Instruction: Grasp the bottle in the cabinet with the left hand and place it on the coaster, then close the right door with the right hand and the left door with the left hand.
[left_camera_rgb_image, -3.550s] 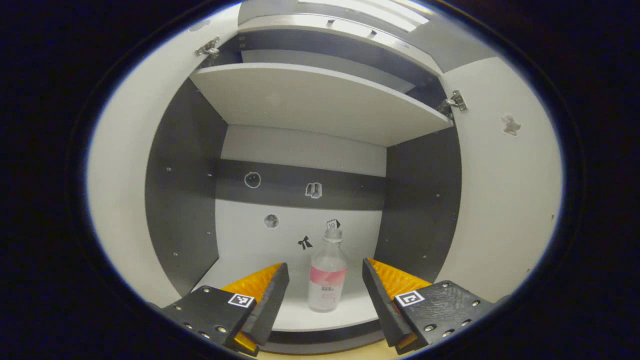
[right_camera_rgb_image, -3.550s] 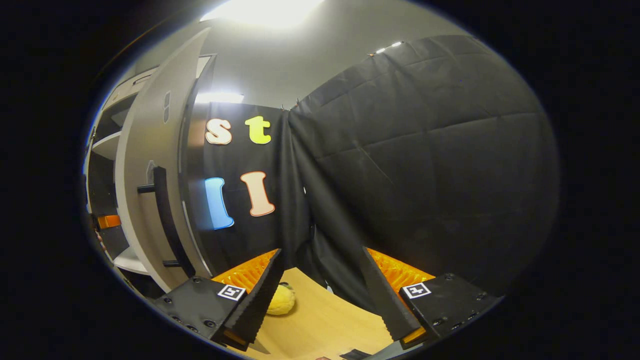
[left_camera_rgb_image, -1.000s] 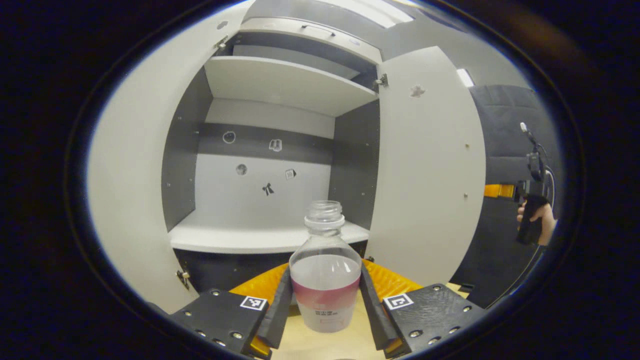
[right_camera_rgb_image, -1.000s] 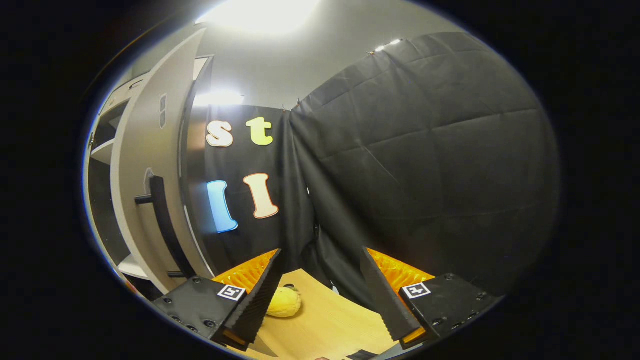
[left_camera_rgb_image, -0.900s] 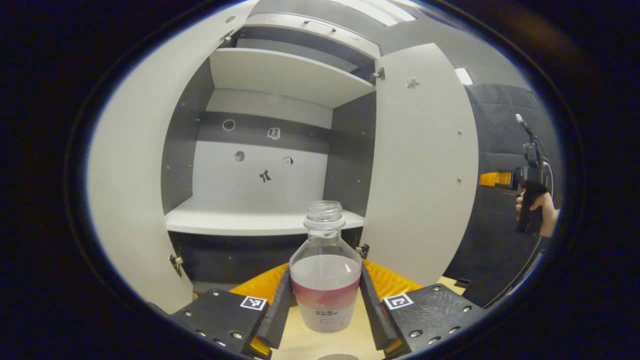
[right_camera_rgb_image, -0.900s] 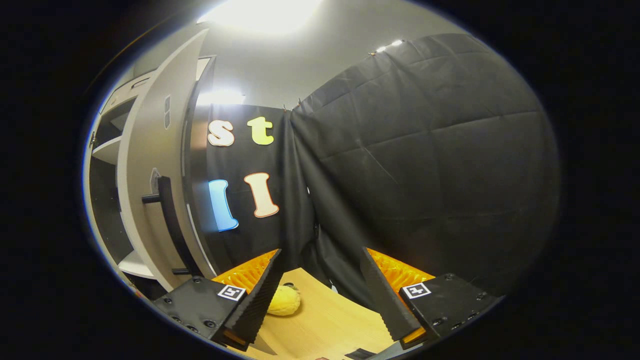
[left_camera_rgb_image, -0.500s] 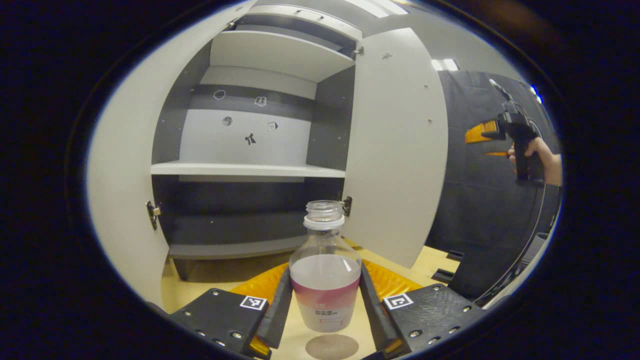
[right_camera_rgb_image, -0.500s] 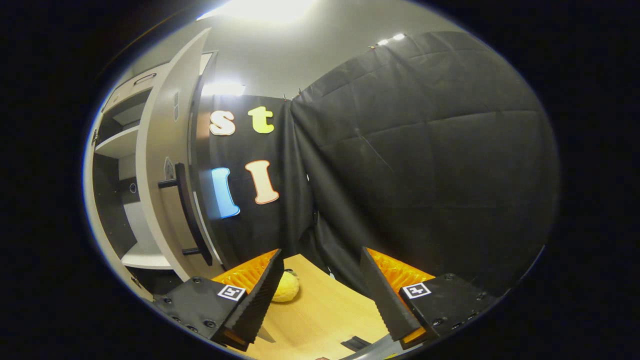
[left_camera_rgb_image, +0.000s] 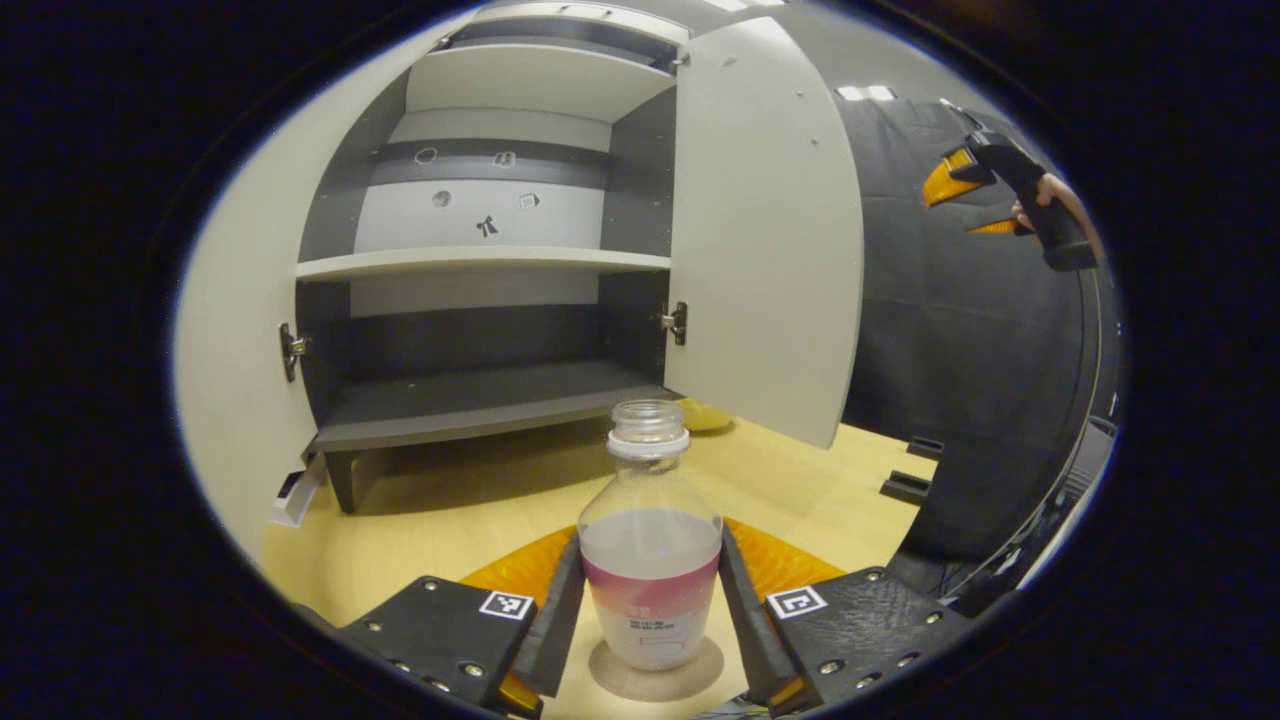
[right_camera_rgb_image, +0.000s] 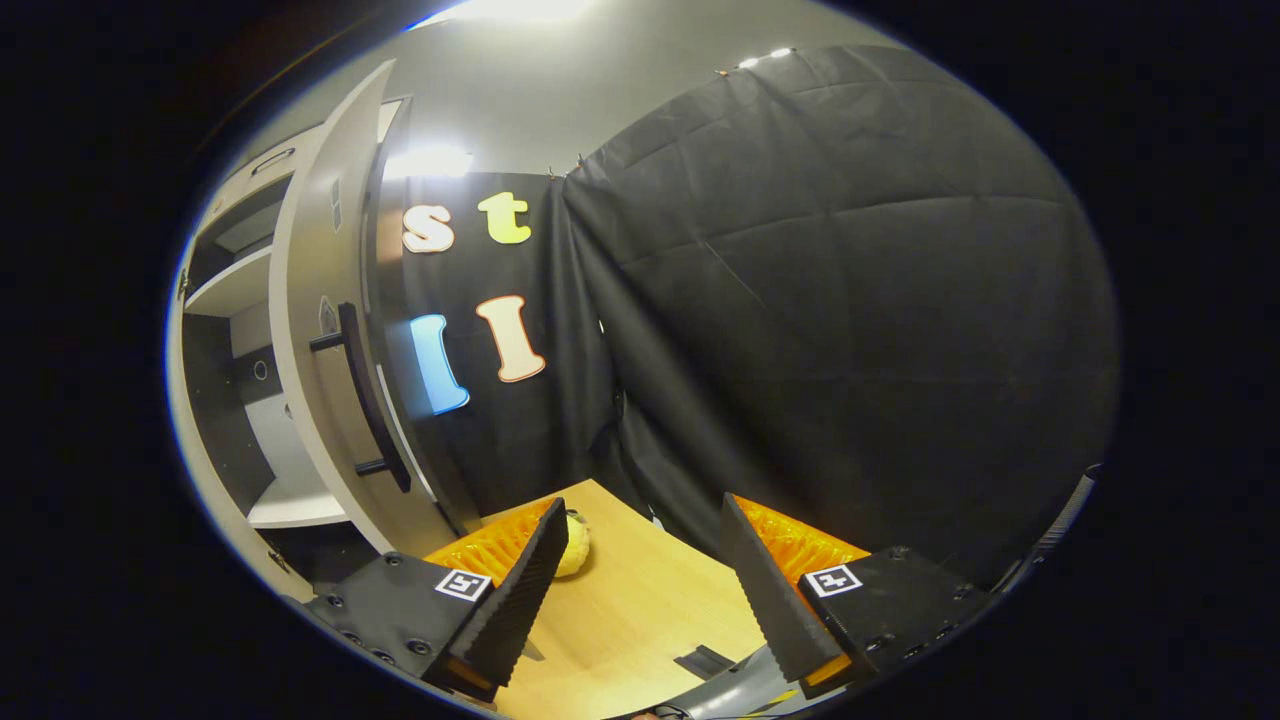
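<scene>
Left gripper view first: to the left of the fingers stands the left door (left_camera_rgb_image: 235, 330), swung wide, with the open cabinet (left_camera_rgb_image: 480, 400) ahead and its shelves bare. Between the fingers of the left gripper (left_camera_rgb_image: 650, 610) sits the bottle (left_camera_rgb_image: 650, 560), both fingers pressed against its sides, upright, cap off. Half a second ago the coaster (left_camera_rgb_image: 655, 670) was a disc with a gap showing beneath the bottle's base; now the base overlaps it, so the bottle has come down onto or just above it. That suggests the placing step is nearly done and only the release remains before the doors. Whether the base truly rests on the coaster is hard to tell, since the coaster's near edge is cut off. Right of the fingers hangs the right door (left_camera_rgb_image: 770, 240), open, and farther right a hand holds the right gripper (left_camera_rgb_image: 975, 195), higher in the picture than before. In the right gripper view, the door's handle (right_camera_rgb_image: 365, 400) lies up and left of that gripper's own fingers, which stand apart around nothing, well short of it.
</scene>
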